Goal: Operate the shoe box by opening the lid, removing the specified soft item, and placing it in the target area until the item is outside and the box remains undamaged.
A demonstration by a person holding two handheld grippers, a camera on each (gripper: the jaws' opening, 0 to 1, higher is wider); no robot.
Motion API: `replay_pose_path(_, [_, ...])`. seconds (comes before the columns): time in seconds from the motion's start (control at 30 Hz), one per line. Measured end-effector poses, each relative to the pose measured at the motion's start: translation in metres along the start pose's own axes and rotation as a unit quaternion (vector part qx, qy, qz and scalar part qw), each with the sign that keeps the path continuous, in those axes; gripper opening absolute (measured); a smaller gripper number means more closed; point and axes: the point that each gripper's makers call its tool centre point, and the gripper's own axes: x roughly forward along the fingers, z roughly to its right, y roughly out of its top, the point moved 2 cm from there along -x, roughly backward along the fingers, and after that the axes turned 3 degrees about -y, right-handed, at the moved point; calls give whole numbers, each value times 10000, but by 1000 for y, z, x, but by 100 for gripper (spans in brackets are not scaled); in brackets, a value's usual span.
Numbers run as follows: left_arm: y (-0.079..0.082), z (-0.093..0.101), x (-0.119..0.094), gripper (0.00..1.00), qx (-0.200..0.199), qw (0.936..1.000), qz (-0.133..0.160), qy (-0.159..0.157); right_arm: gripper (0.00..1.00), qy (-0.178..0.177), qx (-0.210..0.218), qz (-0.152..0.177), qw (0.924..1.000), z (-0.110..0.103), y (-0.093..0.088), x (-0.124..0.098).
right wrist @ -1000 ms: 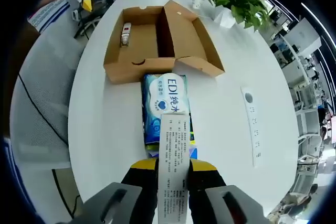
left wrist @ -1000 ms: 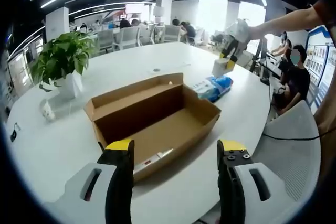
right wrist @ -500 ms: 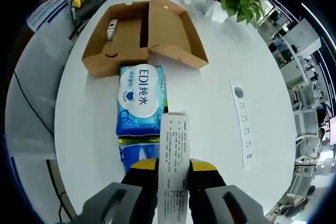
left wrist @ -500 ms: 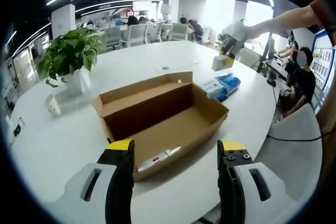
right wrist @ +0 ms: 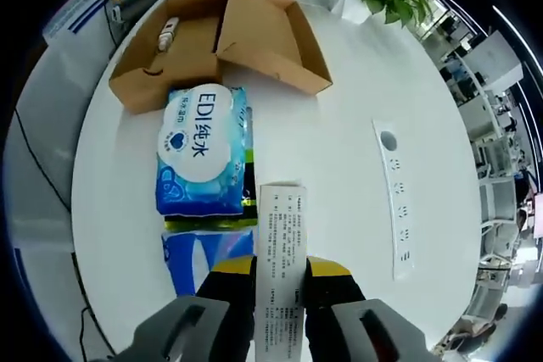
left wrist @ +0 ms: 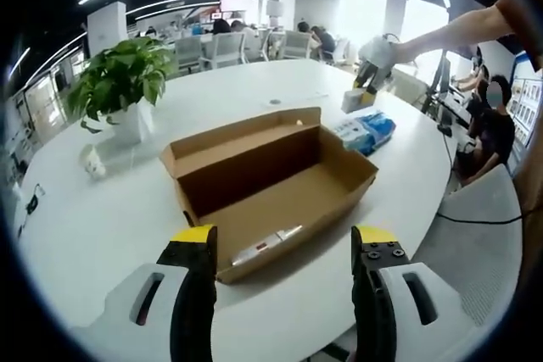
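The open cardboard shoe box lies on the white round table, its lid folded back, with a small white tube on its floor. My left gripper stands open in front of the box's near wall, holding nothing. A blue soft wipes pack lies on the table just outside the box, on top of a second blue pack. My right gripper is shut on a slim white printed carton, held above the table beside the packs. From the left gripper view, the right gripper hangs over the wipes pack.
A potted plant and a small white cup stand left of the box. A white power strip lies on the table to the right. A grey chair sits at the table's edge, with people seated beyond it.
The right gripper has carried the white carton farther from the shoe box, so the packs now sit to its left. The left view has shifted slightly; its jaws stay open.
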Motion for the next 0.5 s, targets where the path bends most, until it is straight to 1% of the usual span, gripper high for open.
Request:
replay_pose_path(0.17, [-2, -2, -3, 64, 11, 10000, -67, 32, 17, 103, 23, -59, 9999, -1, -7, 15])
replay_pose_path(0.3, [-4, -3, -4, 64, 23, 9999, -151, 73, 17, 144, -52, -112, 9998, -2, -11, 24])
replay_pose_path(0.5, [-6, -3, -3, 64, 32, 9997, -230, 86, 17, 229, -70, -129, 9996, -3, -16, 32])
